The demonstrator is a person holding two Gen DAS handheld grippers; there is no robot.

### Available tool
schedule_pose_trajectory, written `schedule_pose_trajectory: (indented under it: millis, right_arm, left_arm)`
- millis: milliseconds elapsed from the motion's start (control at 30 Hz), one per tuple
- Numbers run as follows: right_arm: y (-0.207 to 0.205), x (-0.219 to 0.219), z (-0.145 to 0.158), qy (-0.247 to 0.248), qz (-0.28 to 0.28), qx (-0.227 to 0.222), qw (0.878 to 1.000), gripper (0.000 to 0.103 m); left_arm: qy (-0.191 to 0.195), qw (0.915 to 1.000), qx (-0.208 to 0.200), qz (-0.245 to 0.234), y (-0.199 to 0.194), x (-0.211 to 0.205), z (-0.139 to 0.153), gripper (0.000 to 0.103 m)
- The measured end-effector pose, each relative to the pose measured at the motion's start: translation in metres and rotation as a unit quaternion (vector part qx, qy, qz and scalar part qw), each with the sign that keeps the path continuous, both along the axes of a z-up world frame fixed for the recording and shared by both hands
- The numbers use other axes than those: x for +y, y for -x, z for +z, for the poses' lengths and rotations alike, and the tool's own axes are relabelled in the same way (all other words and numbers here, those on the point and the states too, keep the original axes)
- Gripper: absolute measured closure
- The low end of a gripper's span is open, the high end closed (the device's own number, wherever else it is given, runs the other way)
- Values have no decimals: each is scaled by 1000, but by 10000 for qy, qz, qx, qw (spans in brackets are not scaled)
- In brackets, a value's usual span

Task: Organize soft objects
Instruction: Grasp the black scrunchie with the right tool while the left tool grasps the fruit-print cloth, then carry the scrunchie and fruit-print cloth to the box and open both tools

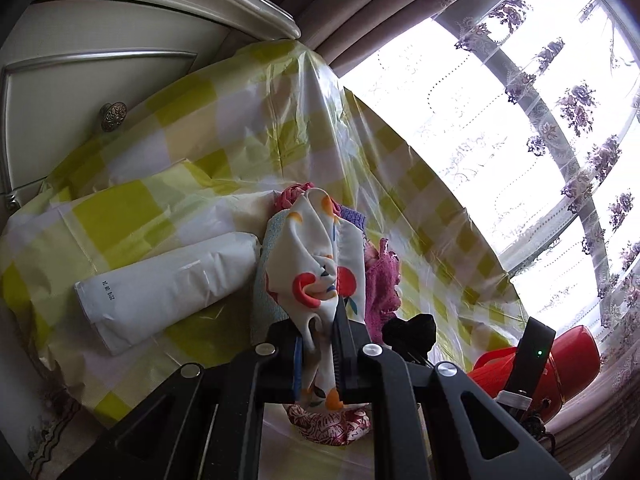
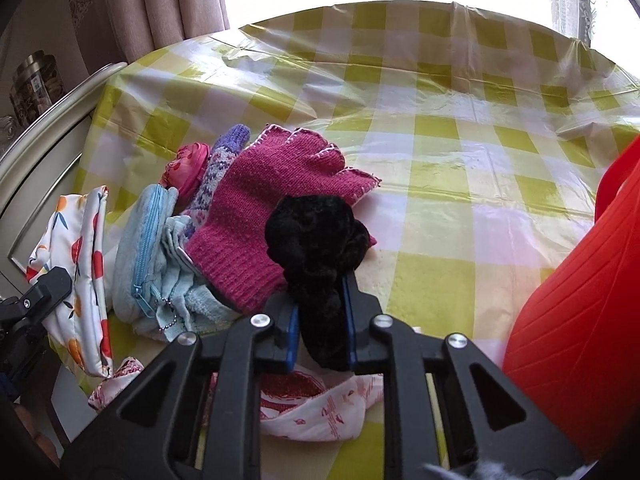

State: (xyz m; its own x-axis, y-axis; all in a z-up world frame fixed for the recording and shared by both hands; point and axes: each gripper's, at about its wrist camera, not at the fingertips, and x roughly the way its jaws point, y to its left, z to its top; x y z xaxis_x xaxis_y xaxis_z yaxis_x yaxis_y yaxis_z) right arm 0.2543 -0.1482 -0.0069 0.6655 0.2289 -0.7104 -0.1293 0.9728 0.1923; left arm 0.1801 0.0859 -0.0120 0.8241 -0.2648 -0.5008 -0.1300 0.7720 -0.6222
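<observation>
My left gripper (image 1: 318, 320) is shut on a white fruit-print pouch (image 1: 320, 248), which hangs crumpled and lifted above the checked tablecloth (image 1: 192, 140). In the right wrist view the same pouch (image 2: 86, 264) shows at the far left. My right gripper (image 2: 322, 320) is shut on a black velvet scrunchie (image 2: 316, 236), with the blue pads pressing its lower part. The scrunchie lies against a magenta knitted glove (image 2: 272, 196). Beside the glove sit a light blue zip pouch (image 2: 138, 256), a purple patterned glove (image 2: 224, 164) and a pink round item (image 2: 188, 166).
A white wrapped roll (image 1: 168, 280) lies left of the pile. A red container (image 2: 580, 280) stands at the right. A red-and-white printed cloth (image 2: 320, 412) lies under my right gripper. A cream cabinet (image 1: 80, 80) borders the table at the left, and curtains and a bright window (image 1: 500, 120) stand behind.
</observation>
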Motion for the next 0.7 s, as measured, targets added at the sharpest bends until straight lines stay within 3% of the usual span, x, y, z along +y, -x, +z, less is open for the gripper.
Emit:
schedule_pose_trajectory:
  millis: [300,700]
  right_arm:
    - [52,-8,39,32,102,-649,9978,82]
    - [119,-43,50,-17,-18,-566,9984,82]
  left_arm:
    - [-99,9990,-426,-134,19,-12,21,91]
    - [-87,9954,-422,-851,51,-60,32,91]
